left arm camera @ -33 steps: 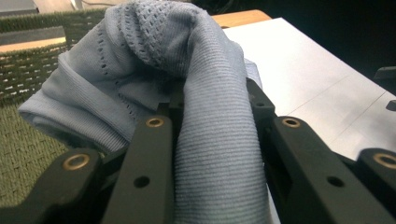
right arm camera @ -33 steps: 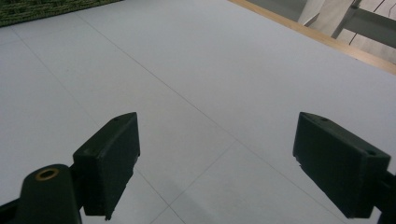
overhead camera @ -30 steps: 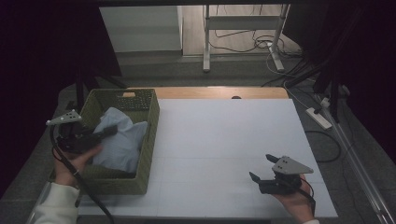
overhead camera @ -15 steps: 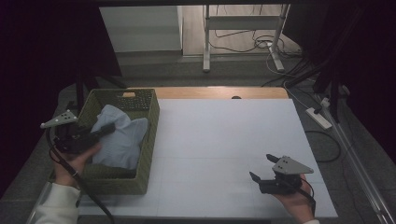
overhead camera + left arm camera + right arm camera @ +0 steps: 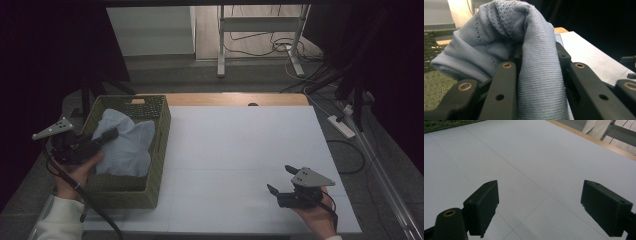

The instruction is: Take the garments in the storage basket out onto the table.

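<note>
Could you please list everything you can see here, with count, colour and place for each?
Cloth: one, light blue, bunched in the basket, a fold clamped by the left tool.
Basket: one, green woven, at the table's left edge.
Table: one, white top with a wooden far edge.
Power strip: one, white, on the floor right of the table.
Cables: several, dark, on the floor beyond the table.
Left tool: one, black, over the basket, shut on the cloth.
Right tool: one, black, open, above the table's near right.

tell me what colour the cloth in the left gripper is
Pale blue knit cloth, clearest in the left gripper view.
</note>
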Available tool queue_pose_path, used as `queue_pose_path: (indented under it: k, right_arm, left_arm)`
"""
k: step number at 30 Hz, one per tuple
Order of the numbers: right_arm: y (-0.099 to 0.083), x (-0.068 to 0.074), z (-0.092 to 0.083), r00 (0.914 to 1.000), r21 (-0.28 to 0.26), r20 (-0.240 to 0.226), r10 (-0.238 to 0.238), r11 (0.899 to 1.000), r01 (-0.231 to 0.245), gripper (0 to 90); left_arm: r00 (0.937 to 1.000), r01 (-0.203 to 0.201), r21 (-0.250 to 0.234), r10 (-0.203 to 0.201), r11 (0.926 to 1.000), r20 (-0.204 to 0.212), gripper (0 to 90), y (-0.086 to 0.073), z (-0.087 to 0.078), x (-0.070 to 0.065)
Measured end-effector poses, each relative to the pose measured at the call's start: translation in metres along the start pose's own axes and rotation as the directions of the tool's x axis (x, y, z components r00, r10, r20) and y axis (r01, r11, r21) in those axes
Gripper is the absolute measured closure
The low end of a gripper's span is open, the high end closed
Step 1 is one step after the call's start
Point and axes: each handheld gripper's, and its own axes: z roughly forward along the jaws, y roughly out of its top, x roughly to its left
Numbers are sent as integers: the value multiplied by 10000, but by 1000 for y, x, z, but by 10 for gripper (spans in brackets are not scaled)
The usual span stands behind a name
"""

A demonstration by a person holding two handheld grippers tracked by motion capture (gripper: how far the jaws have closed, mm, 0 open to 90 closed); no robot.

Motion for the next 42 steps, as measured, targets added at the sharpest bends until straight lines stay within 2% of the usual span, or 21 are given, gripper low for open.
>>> queue_pose_path:
  k: [6, 20, 42]
  right_arm:
    - [0, 0, 0, 10000, -21, 44, 1, 10000, 0, 153]
    - [0, 0, 0, 10000, -3, 50, -13, 10000, 13, 154]
    - [0, 0, 1, 10000, 25, 59, -26, 10000, 26, 154]
  left_arm:
    - [9999, 3, -338, -7, 9994, -109, 708, 1, -5, -2]
    - [9999, -37, -489, 30, 9988, -137, 708, 4, -9, -3]
    - [9999, -99, -1295, 83, 9915, -130, 709, 12, -18, -12]
